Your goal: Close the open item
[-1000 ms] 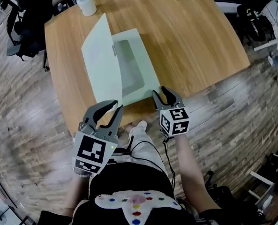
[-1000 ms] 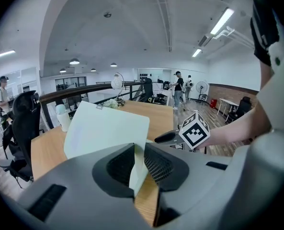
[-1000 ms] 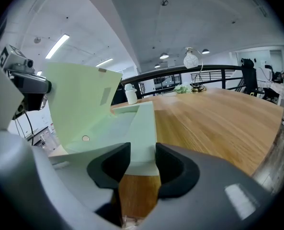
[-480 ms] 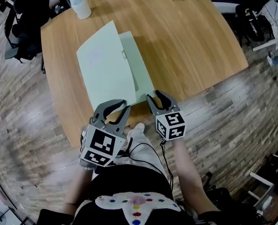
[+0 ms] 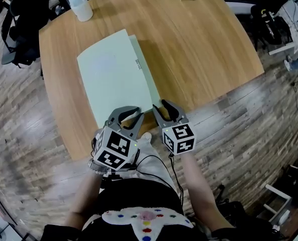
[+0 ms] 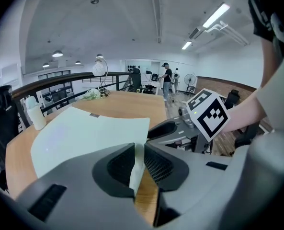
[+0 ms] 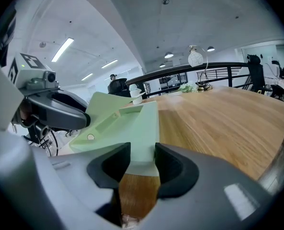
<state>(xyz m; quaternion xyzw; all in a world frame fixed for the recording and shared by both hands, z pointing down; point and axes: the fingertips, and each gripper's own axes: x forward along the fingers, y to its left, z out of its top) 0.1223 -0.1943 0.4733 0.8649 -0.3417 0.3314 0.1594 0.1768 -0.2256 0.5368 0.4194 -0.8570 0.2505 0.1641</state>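
At the table's [image 5: 204, 49] 6 o'clock edge, the left gripper [image 6: 139, 153] is pinched on the near corner of the pale green lid [image 5: 113, 77], apparently so the flap can be lowered under control. Just beside it at 3 o'clock, the right gripper [image 7: 142, 161] is clamped on the base [image 7: 134, 121] corner, probably to stop sliding. The lid is laid nearly flat toward 11 o'clock, with a strip of base left uncovered along its 3 o'clock edge
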